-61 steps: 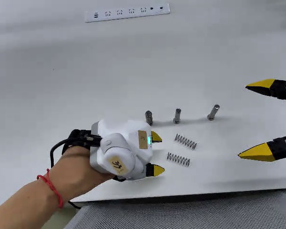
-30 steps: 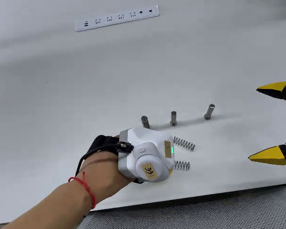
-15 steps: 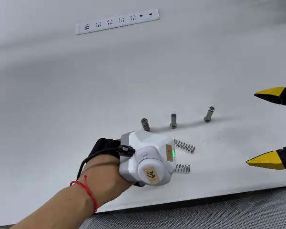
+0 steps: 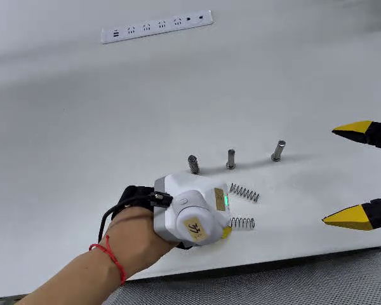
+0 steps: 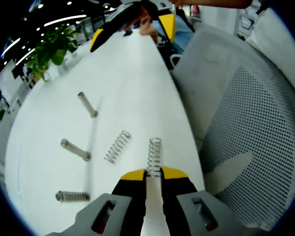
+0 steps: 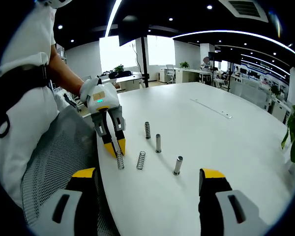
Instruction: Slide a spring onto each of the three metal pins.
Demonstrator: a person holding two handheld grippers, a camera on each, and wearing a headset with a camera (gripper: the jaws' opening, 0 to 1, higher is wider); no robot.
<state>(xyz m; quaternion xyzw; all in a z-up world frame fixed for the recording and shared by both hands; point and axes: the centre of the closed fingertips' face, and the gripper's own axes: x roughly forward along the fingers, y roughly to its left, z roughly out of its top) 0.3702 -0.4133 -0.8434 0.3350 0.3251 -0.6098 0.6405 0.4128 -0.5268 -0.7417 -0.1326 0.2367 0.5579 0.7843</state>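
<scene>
Coiled steel spring [image 5: 154,155], the nearer of two loose ones, is caught by one end between the yellow tips of the left tongs [image 5: 154,173], which are closed upon it. The rest of the coil projects straight ahead of the tips, close to the front edge of the white tabletop [image 4: 114,127]. Whether the coil rests on the surface or is lifted clear cannot be told. In the head view the gripper's white body and the person's left hand [image 4: 133,222] cover most of these tongs.

Second loose spring [image 5: 117,146] lies flat just beyond the first, apart from it and at an angle. Behind both, three short metal pins stand in a row. The leftmost pin [image 4: 193,164] already carries a spring; the middle pin [image 4: 231,159] and the rightmost pin [image 4: 278,150] are bare.

Right tongs [image 6: 147,174], black with yellow tips, are spread wide and hang in the air well to the right of the pins, touching nothing.

White power strip [image 4: 157,27] lies at the far side of the tabletop. Grey mesh chair [image 5: 246,113] stands at the near edge.
</scene>
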